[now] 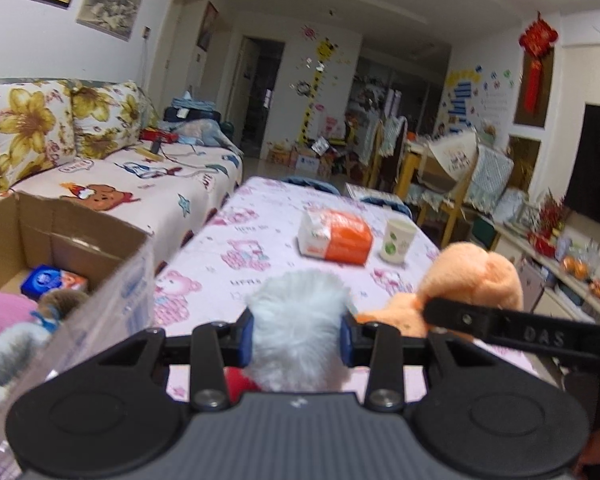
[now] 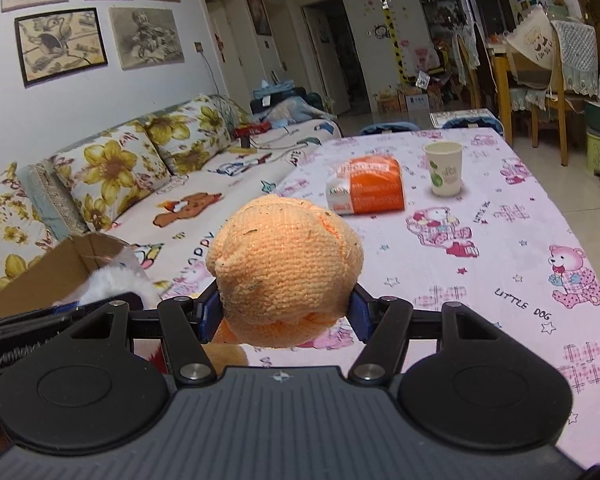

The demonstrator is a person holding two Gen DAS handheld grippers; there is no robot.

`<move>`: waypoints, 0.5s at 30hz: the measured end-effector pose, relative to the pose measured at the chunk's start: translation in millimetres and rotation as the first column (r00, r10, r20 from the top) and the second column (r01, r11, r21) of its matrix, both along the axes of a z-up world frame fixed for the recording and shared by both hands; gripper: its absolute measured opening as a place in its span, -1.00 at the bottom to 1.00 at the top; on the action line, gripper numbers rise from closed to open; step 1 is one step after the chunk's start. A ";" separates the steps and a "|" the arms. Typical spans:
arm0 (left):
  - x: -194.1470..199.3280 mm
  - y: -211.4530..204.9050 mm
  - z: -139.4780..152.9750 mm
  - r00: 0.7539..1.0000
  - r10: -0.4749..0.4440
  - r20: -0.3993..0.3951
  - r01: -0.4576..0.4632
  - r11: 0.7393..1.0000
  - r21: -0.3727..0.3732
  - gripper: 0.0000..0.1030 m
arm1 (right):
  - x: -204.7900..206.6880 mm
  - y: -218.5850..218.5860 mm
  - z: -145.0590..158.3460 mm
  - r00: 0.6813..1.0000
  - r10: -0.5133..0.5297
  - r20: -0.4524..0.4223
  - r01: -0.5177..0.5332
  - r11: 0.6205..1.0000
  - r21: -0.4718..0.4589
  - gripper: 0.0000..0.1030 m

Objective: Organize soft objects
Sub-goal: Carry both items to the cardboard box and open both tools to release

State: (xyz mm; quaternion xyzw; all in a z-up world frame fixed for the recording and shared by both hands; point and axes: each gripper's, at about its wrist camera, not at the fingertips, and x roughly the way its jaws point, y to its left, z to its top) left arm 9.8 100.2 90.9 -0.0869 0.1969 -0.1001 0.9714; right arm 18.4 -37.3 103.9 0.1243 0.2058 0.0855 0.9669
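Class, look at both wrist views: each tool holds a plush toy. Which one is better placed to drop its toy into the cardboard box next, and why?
Left. The left tool, gripping the white furry toy, sits right beside the cardboard box. The right tool, holding the orange plush, is on the far side from the box.

We see that our left gripper [image 1: 298, 336] has a grey ribbed body with a small white mark, two round black discs, black link arms with silver screws, and blue pads [image 1: 247, 338] on the fingers. Our right gripper [image 2: 284, 312] has the same build. One black finger [image 1: 500, 326] carries the letters "DAS".
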 end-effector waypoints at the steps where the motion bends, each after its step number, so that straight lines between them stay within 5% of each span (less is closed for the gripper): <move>1: -0.4 2.9 2.1 1.000 0.011 0.008 -0.011 1.000 -0.006 -0.27 | 0.2 2.0 1.3 1.000 0.001 0.006 -0.001 1.000 -0.005 0.50; 15: -3.6 53.6 20.5 0.985 0.159 0.069 -0.151 0.982 -0.110 -0.26 | 14.6 44.5 9.0 0.996 0.080 0.047 -0.079 0.997 -0.026 0.50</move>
